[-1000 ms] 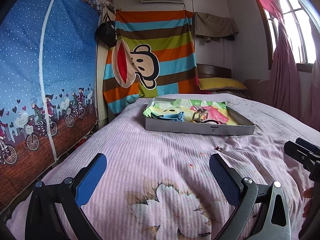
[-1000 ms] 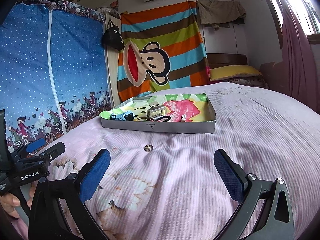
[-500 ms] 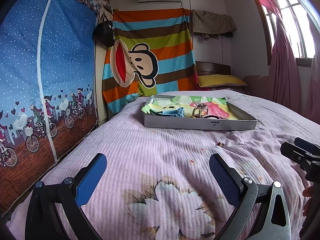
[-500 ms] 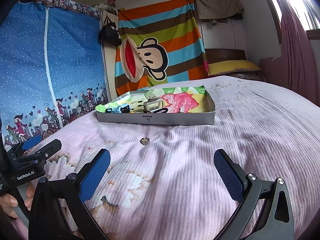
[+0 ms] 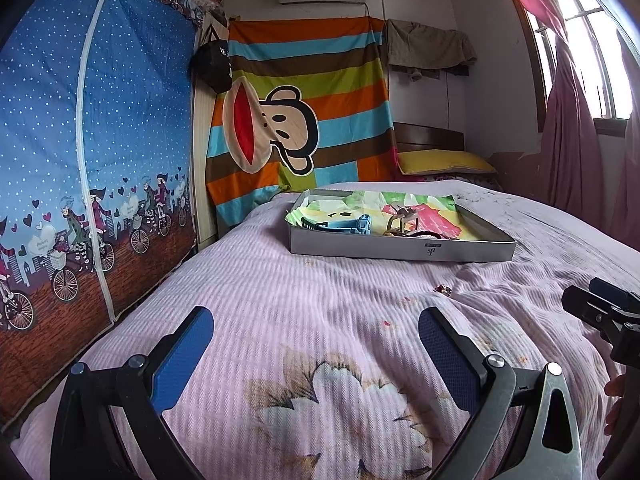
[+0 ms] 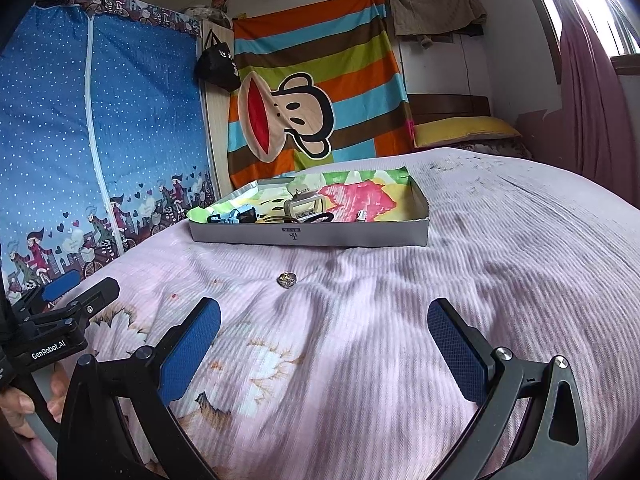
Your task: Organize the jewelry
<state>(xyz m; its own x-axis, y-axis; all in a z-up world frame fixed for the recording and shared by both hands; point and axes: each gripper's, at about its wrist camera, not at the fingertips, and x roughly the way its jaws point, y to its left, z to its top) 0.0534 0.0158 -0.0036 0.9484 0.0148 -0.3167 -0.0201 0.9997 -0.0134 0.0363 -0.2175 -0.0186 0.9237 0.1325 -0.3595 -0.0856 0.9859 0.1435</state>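
Observation:
A small ring lies loose on the pink bedspread, in front of a shallow grey box; it also shows in the left wrist view. The box holds a blue clip, a metal clasp and other small pieces on colourful paper. My right gripper is open and empty, just short of the ring. My left gripper is open and empty, low over the bed, left of the ring.
A blue fabric wardrobe stands along the bed's left side. A striped monkey blanket hangs at the back, a yellow pillow lies behind the box, and pink curtains hang at the right.
Both grippers have dropped lower over the bed and moved slightly forward, so the box looks flatter and closer. Both stay open. The ring has not moved.

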